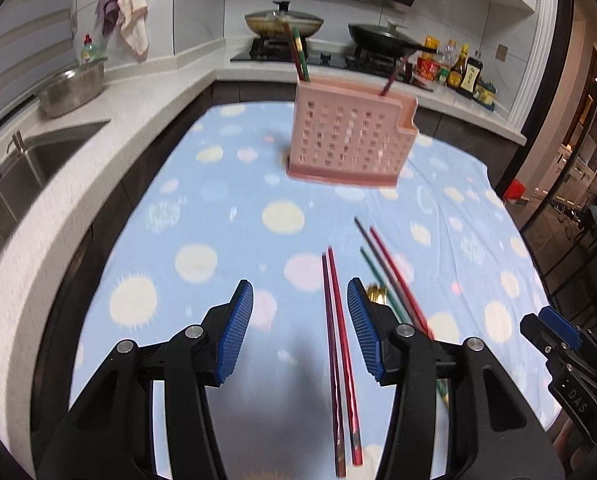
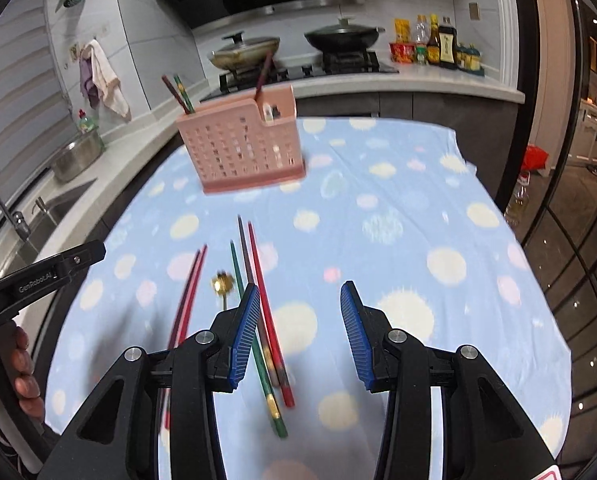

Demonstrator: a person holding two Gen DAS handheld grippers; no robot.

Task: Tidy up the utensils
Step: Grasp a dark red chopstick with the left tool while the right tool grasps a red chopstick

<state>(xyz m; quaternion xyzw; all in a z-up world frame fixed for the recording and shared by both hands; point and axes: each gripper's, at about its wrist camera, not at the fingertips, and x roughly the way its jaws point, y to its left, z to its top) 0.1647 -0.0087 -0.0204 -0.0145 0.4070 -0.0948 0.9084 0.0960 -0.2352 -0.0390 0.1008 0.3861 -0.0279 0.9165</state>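
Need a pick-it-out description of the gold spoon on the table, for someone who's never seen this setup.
On the spotted blue tablecloth, in front of the pink utensil holder, lie loose chopsticks. The gold spoon sits between the red pair and the green chopstick: the only shiny, yellow-metal piece there.

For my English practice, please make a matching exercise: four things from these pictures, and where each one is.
Things:
1. holder
2. spoon
3. steel bowl
4. bottles

Places:
A. beside the sink
B. on the cloth, among loose chopsticks
C. counter right of the stove
D. far part of the cloth, chopsticks standing in it

Pairs: 1-D, 2-B, 3-A, 4-C
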